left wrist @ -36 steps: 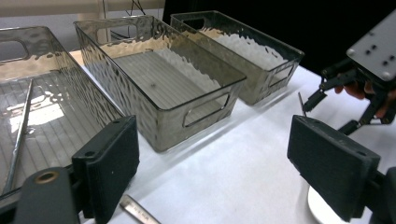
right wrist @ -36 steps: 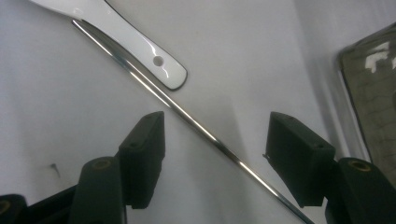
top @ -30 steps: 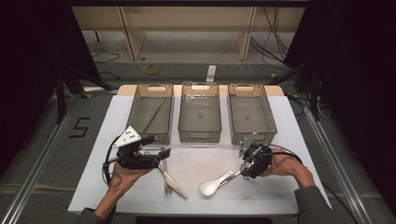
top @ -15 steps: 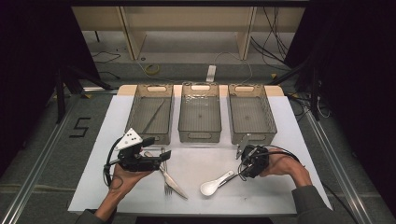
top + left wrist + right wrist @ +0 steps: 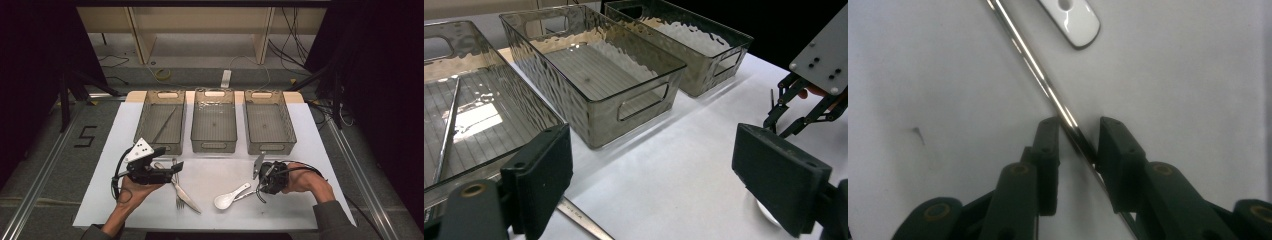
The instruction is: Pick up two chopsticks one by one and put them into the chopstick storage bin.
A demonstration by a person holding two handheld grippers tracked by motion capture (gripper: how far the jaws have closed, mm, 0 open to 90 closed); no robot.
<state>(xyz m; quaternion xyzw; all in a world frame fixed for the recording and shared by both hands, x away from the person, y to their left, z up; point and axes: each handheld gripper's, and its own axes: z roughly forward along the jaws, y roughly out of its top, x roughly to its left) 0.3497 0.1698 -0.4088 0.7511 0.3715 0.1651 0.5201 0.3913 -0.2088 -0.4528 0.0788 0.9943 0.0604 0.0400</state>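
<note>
1. A dark room surrounds a white worktop [image 5: 300,150], with cables on the floor beyond its far edge.
2. Three smoky clear bins stand in a row at the far side of the worktop. The left bin [image 5: 162,120] holds a thin metal rod lying slantwise; the middle bin [image 5: 214,120] and the right bin [image 5: 269,120] look bare inside.
3. The left claw [image 5: 651,175] hovers over the near left of the worktop, aimed rightward in the high view. Its jaws stand wide apart with nothing between them.
4. Just beneath and right of it lie a fork [image 5: 178,192] and a knife [image 5: 186,195], crossing each other, tips toward the near edge.
5. Right of centre lies a white spoon [image 5: 229,197], bowl toward the near left, its handle end pointing at the right hand.
6. Beside that handle lies a thin metal chopstick [image 5: 1038,70], flat on the worktop and slanting under the right claw.
7. The right claw [image 5: 1079,155] points down onto the worktop. Its jaws have just been closing and now flank the chopstick closely; the left pad seems to meet it, while a sliver of gap shows at the right pad.
</note>
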